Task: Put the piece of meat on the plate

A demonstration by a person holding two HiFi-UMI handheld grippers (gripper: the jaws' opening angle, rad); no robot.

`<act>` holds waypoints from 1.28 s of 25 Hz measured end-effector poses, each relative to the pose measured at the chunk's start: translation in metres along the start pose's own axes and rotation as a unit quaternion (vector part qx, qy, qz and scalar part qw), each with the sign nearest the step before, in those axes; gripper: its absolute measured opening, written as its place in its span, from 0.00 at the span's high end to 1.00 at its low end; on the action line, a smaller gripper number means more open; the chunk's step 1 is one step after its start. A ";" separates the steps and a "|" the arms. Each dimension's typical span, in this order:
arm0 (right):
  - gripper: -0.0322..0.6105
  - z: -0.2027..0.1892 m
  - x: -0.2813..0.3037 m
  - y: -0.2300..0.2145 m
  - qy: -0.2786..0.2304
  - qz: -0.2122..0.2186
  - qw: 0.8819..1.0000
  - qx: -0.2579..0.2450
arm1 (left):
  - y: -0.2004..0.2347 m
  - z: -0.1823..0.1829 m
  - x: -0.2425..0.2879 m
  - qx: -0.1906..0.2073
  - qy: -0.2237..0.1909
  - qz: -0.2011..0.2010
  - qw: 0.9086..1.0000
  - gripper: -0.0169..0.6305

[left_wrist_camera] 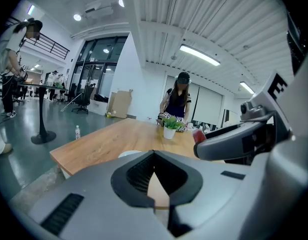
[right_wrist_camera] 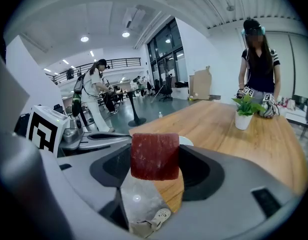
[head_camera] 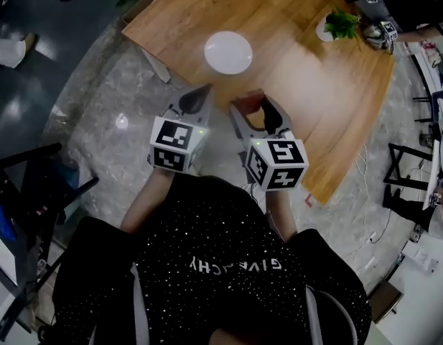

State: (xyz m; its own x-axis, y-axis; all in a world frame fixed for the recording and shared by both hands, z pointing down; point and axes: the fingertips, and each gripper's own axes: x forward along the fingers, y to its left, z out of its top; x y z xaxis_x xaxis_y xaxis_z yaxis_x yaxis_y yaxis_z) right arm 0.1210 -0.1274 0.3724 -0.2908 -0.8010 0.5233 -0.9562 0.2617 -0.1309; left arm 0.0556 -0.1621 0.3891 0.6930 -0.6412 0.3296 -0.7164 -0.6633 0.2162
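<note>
A square, dark red piece of meat [right_wrist_camera: 154, 156] is clamped between the jaws of my right gripper [right_wrist_camera: 154, 160]. In the head view the meat [head_camera: 249, 98] and right gripper [head_camera: 252, 106] hang over the near edge of the wooden table [head_camera: 293, 63]. The empty white plate [head_camera: 228, 52] lies on the table just beyond both grippers; part of its rim [right_wrist_camera: 186, 141] shows behind the meat. My left gripper [head_camera: 203, 92] is beside the right one, shut with nothing in it [left_wrist_camera: 154, 156]. The left gripper view catches a sliver of the plate [left_wrist_camera: 130, 153].
A potted green plant [head_camera: 341, 25] stands at the table's far side. A person [right_wrist_camera: 257, 69] stands there with another pair of grippers [head_camera: 375, 20]. Grey stone floor surrounds the table, with dark stands [head_camera: 34, 185] at left and chairs [head_camera: 411, 171] at right.
</note>
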 end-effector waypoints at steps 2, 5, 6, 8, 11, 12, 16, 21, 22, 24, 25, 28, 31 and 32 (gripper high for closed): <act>0.49 0.008 0.012 -0.008 0.005 0.004 1.000 -0.001 | 0.008 0.008 0.011 -0.001 -0.001 0.005 1.000 0.96; 0.49 0.021 0.028 -0.024 0.013 0.012 1.000 -0.001 | 0.018 0.018 0.032 -0.006 0.004 0.016 1.000 0.96; 0.49 0.025 0.035 -0.028 0.015 0.014 1.000 -0.002 | 0.023 0.020 0.039 -0.009 0.006 0.019 1.000 0.96; 0.49 0.031 0.051 -0.033 0.019 0.019 1.000 -0.002 | 0.034 0.022 0.049 -0.013 0.009 0.024 1.000 0.96; 0.49 0.039 0.075 -0.037 0.025 0.027 0.999 -0.005 | 0.051 0.021 0.064 -0.021 0.015 0.029 0.999 0.96; 0.49 0.042 0.083 -0.040 0.028 0.029 0.999 -0.005 | 0.055 0.021 0.070 -0.024 0.017 0.030 0.999 0.96; 0.49 0.047 0.111 -0.059 0.042 0.035 0.998 -0.004 | 0.070 0.025 0.097 -0.030 0.024 0.037 0.999 0.96; 0.49 0.049 0.149 -0.081 0.062 0.038 0.997 -0.001 | 0.091 0.026 0.128 -0.028 0.035 0.046 0.998 0.96; 0.49 0.048 0.158 -0.085 0.067 0.039 0.997 -0.001 | 0.095 0.025 0.133 -0.027 0.037 0.047 0.998 0.96; 0.49 0.044 0.174 -0.089 0.079 0.041 0.996 -0.001 | 0.102 0.022 0.142 -0.025 0.043 0.048 0.998 0.96; 0.49 0.041 0.182 -0.090 0.085 0.041 0.996 -0.002 | 0.104 0.020 0.145 -0.027 0.045 0.047 0.998 0.96; 0.49 0.029 0.202 -0.093 0.112 0.040 0.993 -0.019 | 0.113 0.013 0.153 -0.034 0.048 0.047 0.997 0.96; 0.49 0.012 0.216 -0.096 0.148 0.038 0.987 -0.050 | 0.119 0.003 0.161 -0.037 0.057 0.046 0.997 0.96; 0.49 0.007 0.220 -0.095 0.158 0.041 0.985 -0.056 | 0.120 0.000 0.162 -0.039 0.059 0.044 0.996 0.96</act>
State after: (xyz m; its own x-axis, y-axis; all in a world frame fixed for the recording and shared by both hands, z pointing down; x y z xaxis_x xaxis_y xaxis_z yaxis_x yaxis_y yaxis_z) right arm 0.1477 -0.3321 0.4941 -0.3259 -0.5710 0.7535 -0.9150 0.3910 -0.0994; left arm 0.0820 -0.3455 0.4686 0.6155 -0.6429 0.4559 -0.7819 -0.5707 0.2508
